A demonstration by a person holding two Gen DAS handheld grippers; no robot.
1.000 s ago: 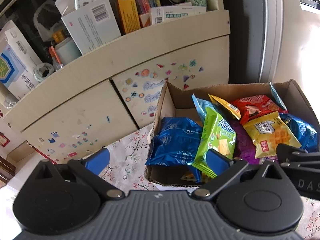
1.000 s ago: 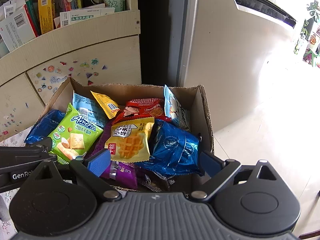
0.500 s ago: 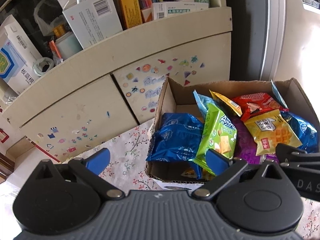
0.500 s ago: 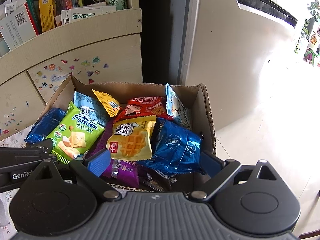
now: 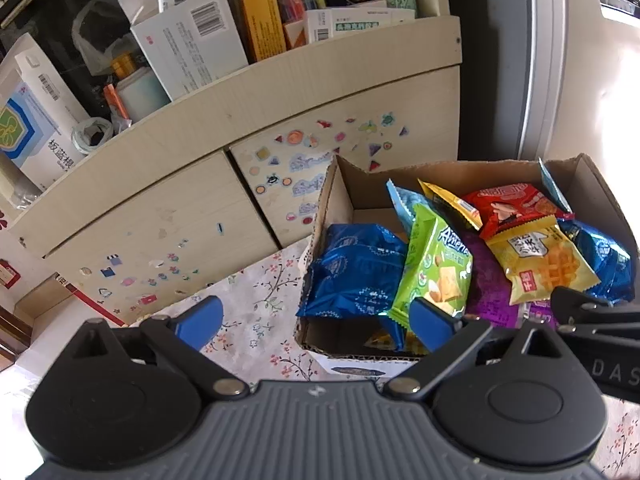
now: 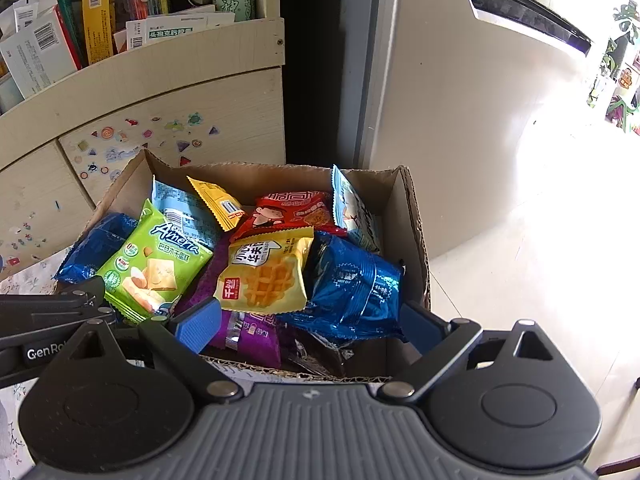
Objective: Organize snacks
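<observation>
Left hand-held gripper (image 5: 316, 320): fingers wide apart, nothing btwn; hovers at near-left corner of cardboard box (image 5: 316, 236); its arm also shows at left edge of right view.
Right hand-held gripper (image 6: 308, 326): fingers apart, empty; hovers over box's near edge, above purple pack (image 6: 250, 336).
Surface (image 5: 256, 312): floral cloth under box; seen mostly in left view, only a sliver in right.
Snacks: all in box. Green pack (image 6: 154, 264) beside yellow waffle pack (image 6: 266, 272); blue foil pack (image 6: 352, 288) at right, another blue pack (image 5: 352, 272) at left; red pack (image 6: 296, 210) farther back.
Cabinet (image 5: 160, 216): behind box, stickers on doors; shelf w/ cartons above, left view shows more.
Fridge (image 6: 460, 100): right of cabinet; pale floor only in right view.
</observation>
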